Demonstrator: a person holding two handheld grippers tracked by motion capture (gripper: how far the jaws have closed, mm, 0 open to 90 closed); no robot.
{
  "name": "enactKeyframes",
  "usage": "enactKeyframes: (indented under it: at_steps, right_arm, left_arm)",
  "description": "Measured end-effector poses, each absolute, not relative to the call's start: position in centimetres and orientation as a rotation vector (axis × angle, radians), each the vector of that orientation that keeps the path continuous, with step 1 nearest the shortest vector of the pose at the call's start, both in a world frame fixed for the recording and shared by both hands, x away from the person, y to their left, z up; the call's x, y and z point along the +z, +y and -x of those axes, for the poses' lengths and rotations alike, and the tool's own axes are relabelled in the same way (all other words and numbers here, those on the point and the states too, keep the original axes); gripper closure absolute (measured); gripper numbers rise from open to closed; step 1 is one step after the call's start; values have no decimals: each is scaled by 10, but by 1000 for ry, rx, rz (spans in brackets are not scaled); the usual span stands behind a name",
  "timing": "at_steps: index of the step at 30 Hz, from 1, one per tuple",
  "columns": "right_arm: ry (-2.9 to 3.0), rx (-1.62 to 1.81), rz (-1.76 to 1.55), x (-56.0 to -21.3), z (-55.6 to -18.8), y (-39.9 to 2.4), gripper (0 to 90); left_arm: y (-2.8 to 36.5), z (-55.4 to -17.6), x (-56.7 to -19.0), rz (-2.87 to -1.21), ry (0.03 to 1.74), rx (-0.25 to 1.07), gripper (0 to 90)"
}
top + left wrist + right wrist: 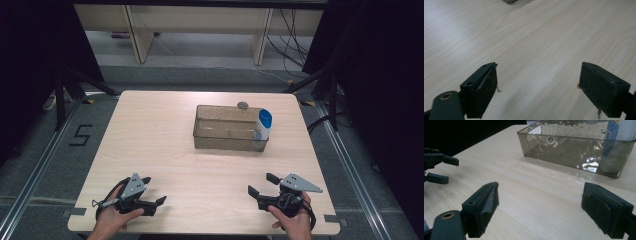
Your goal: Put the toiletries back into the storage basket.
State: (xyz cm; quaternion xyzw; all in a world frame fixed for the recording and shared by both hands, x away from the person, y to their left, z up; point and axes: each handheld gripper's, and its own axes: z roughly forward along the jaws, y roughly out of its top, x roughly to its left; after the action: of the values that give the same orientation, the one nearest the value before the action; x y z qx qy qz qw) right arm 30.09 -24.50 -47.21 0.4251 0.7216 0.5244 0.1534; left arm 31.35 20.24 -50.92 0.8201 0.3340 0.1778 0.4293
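At the table's near edge, the left gripper (156,196) and the right gripper (259,186) rest low on the wood in the person's hands, each with jaws spread wide and nothing between them (both angled inward). Farther off, past mid-table, sits a smoky clear plastic bin (225,141). A white bottle (263,124) with a blue cap stands upright in its right end; the label print is too small to read.

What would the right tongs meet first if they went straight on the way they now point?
Probably the near wall of the clear bin, ahead of the open right tongs across bare table; depth is unclear.
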Motion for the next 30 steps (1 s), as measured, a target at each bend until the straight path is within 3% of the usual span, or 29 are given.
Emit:
enactKeyframes:
  at_steps: [30]
  right_arm:
    - [2133, 1438, -1213, -479, -271, -259, 156]
  left_arm:
    - [203, -314, -509, -2056, 821, 451, 148]
